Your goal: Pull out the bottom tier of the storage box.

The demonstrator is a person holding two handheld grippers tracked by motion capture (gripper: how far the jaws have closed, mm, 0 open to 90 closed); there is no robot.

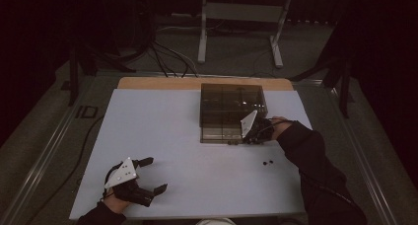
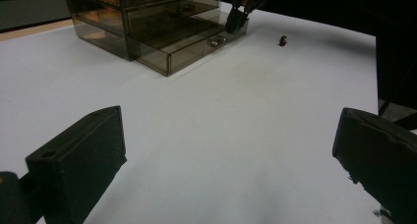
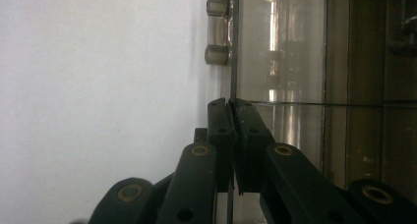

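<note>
Right jaws: pressed together on the front wall of the open drawer; the thin clear wall runs up between the pads in the right gripper view.
Right gripper: at the drawer's front right corner in the high view, grey plate on top, cable trailing back along the person's dark sleeve.
Drawer handle: small clear knob on the drawer front, at 12 o'clock from the right jaws, apart from them.
Drawer: bottom drawer of the smoked clear drawer box, pulled out toward the person; contents not readable.
Drawer box: stands on the counter at 12 o'clock from its centre, near the far edge.
Left jaws: spread wide, nothing between the pads, bare counter under them in the left gripper view.
Left gripper: near the counter's front left corner, at 8 o'clock from the drawer box, well apart from it, jaws pointing right.
Small dark pieces: two, lying on the counter at 5 o'clock from the right gripper, near it, touched by nothing.
Beyond the counter: grey frame legs and cables on the floor.
</note>
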